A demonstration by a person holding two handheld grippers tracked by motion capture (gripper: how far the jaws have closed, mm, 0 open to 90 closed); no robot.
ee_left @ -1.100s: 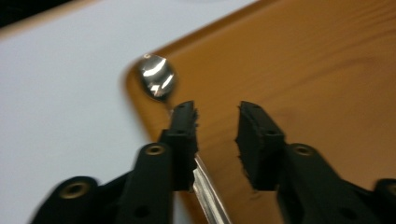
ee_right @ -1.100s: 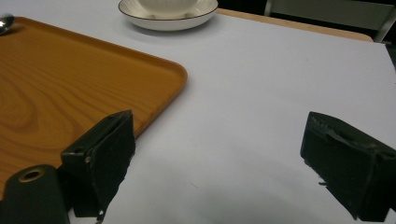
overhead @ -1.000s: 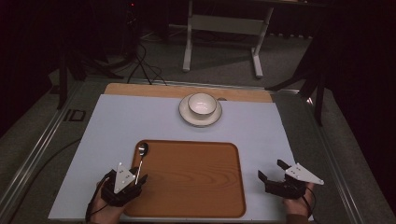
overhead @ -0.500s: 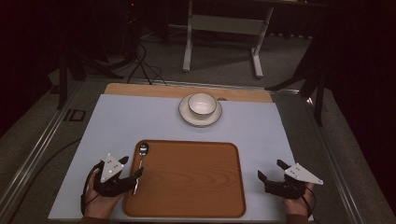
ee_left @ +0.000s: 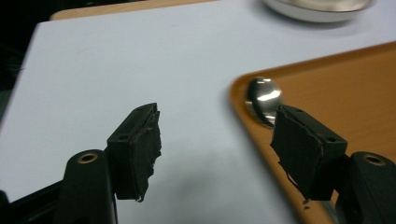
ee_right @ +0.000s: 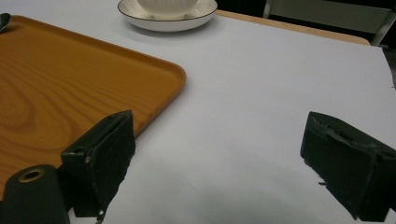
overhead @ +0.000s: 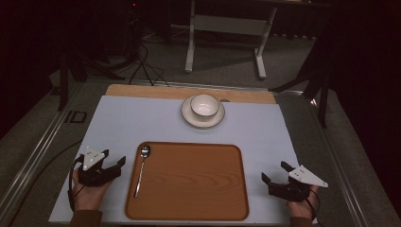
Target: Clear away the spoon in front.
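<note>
The spoon [overhead: 142,169] lies inside the wooden tray [overhead: 189,182], along the tray's left rim, its bowl toward the tray's far left corner and its handle running back toward the person. The left gripper [overhead: 113,166] sits just outside that left rim, beside the handle and apart from it. Its jaws have just been opening and stand wide, with nothing between them but the pale mat [overhead: 142,123]. In the left gripper view the spoon's shiny bowl [ee_left: 263,99] rests in the rounded corner of the tray [ee_left: 355,88], just past the tip of the jaw nearer the tray; the other jaw stands over the mat [ee_left: 140,60], well clear of the tray.

The tray holds the spoon and nothing else. Beyond the tray's far edge, on the mat, a white cup [overhead: 204,105] stands upright on a saucer [overhead: 202,119]; whether the cup holds anything cannot be told.

The left hand [overhead: 90,194] grips its gripper from below, left of the tray, with the gripper lying low and level over the mat and pointing toward the tray. The right gripper [overhead: 274,176] rests past the tray's right rim, near its front right corner, held by the right hand [overhead: 299,208]. Its jaws gape wide and empty over the mat [ee_right: 261,93], the tray's corner [ee_right: 173,74] beside one jaw.
</note>
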